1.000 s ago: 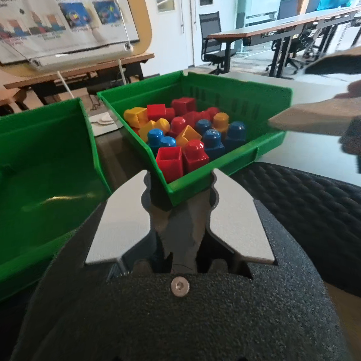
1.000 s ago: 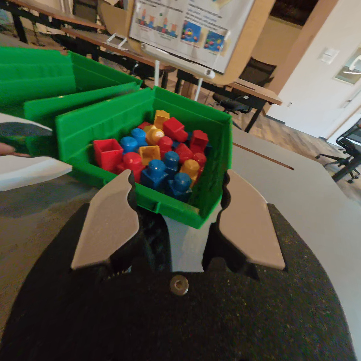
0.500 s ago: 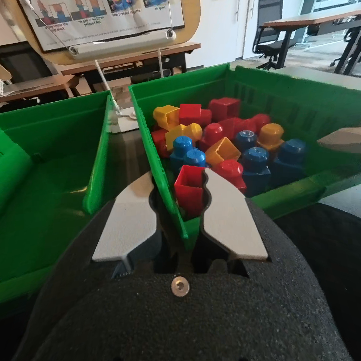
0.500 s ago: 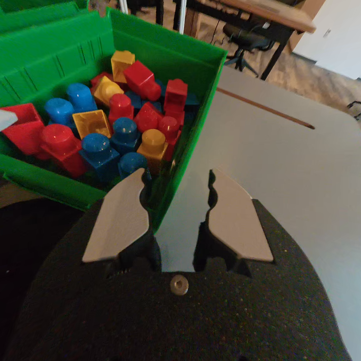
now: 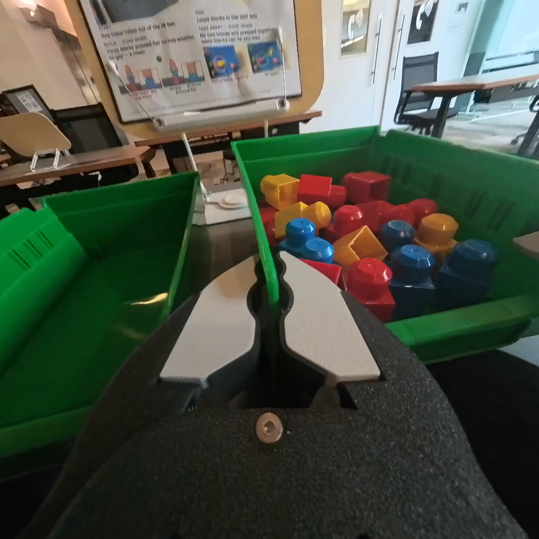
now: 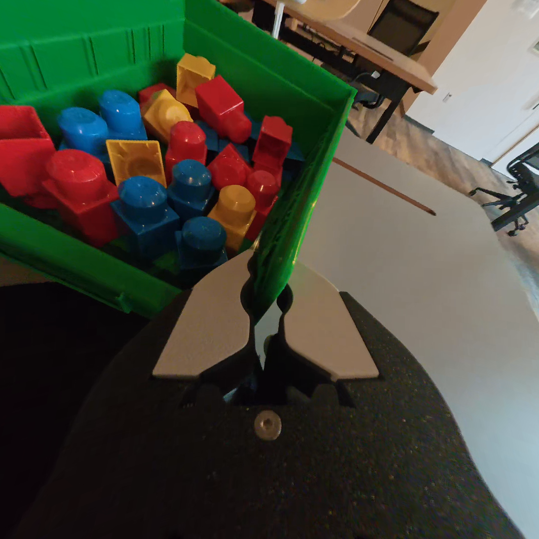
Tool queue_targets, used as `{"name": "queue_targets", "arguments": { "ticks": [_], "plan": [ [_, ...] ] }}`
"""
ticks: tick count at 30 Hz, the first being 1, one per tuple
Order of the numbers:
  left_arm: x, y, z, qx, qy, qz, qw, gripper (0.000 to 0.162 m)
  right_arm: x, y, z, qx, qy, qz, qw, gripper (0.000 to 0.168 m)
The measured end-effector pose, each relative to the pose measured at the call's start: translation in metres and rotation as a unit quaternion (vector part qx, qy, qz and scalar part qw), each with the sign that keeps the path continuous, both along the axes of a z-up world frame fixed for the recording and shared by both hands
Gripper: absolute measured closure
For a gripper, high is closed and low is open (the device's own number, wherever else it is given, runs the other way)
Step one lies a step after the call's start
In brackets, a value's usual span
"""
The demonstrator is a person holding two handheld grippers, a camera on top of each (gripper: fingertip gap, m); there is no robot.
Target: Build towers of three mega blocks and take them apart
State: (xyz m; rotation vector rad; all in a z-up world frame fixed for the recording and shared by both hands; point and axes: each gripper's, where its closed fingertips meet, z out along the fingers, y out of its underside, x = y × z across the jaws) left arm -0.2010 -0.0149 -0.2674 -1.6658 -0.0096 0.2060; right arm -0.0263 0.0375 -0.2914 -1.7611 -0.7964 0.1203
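My left gripper and right gripper are each clamped on opposite side walls of the green bin, whose loose mega blocks remain entirely unstacked; no tower begun.

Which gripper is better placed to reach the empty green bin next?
Left, probably. The left gripper is shut on the block bin wall that faces the empty bin. The right gripper clamps the opposite wall, with only table beyond.
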Motion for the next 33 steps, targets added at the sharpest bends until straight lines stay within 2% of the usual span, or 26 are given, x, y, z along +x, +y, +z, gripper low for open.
{"name": "queue_targets", "arguments": {
  "ticks": [10,15,25,33],
  "plan": [
    [-0.003,-0.023,0.068,0.067,-0.006,-0.025,0.997,0.156,-0.003,-0.028,0.070,0.059,0.012,-0.008,0.998,0.158],
    [-0.028,-0.043,0.097,0.080,-0.005,-0.018,0.997,0.156,-0.032,-0.044,0.097,0.069,0.017,0.010,0.997,0.158],
    [-0.126,-0.095,0.117,0.078,0.000,0.042,0.996,0.155,-0.141,-0.073,0.109,0.059,0.037,0.082,0.994,0.158],
    [-0.215,-0.154,0.124,0.081,0.008,0.113,0.990,0.154,-0.247,-0.108,0.109,0.044,0.067,0.161,0.984,0.158]
  ]
}}
